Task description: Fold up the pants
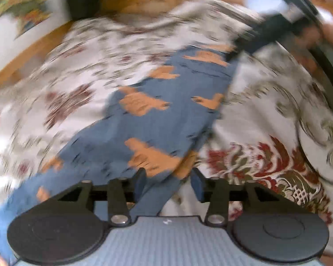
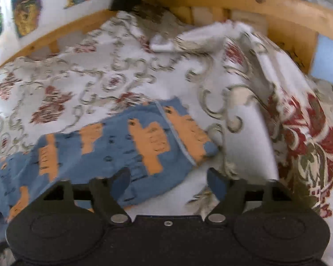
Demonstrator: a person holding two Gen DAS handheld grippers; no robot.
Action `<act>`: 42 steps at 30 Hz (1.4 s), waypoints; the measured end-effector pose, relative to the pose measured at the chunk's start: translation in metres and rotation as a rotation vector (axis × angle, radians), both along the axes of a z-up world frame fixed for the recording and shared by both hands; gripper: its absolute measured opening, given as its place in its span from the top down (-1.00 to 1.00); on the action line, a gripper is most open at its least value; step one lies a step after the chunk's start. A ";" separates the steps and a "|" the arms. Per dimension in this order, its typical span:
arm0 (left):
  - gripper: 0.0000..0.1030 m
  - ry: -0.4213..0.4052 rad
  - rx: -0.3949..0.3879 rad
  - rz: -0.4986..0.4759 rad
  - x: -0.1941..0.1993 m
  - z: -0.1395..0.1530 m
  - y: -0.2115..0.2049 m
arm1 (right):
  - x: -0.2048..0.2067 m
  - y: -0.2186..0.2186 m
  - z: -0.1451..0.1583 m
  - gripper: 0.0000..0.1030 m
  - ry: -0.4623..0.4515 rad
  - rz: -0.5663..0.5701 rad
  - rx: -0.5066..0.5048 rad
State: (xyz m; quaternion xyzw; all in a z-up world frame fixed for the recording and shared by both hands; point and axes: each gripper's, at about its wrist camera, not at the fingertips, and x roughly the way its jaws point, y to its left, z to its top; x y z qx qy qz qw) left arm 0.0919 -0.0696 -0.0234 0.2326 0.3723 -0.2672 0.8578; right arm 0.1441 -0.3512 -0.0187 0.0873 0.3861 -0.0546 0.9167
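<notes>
A home bedroom: a floral bedspread (image 2: 144,66) inside a pine bed frame (image 2: 244,2), beside a patchwork quilt (image 2: 33,6).

Left claw (image 1: 167,177) and right claw (image 2: 168,177) both spread wide.

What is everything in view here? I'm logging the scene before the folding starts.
pants: one pair, blue with orange animal shapes, lying on the bedspread, between both grippers' open fingers
bedspread: one, white with red and olive floral scrolls, rumpled at the right
wooden frame: one, light pine, along the far edge
patchwork cloth: one, white with colourful patches, upper left
left gripper: black with grey body, open, over a pant leg
right gripper: black, open, at the pants' end
hand: one, blurred, upper right of the left wrist view
</notes>
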 end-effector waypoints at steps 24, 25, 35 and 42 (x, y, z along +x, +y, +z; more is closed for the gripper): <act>-0.10 -0.127 -0.083 0.984 0.027 0.029 0.184 | -0.034 0.187 -0.020 -0.22 -0.260 1.063 -0.419; -0.11 -0.133 -0.067 0.984 0.027 0.028 0.182 | -0.033 0.191 -0.023 -0.20 -0.271 1.086 -0.439; -0.32 -0.136 -0.031 0.991 0.027 0.022 0.180 | -0.039 0.210 -0.039 0.02 -0.341 1.185 -0.539; -0.22 -0.120 -0.024 1.051 0.031 0.022 0.186 | -0.043 0.213 -0.038 0.08 -0.380 1.201 -0.522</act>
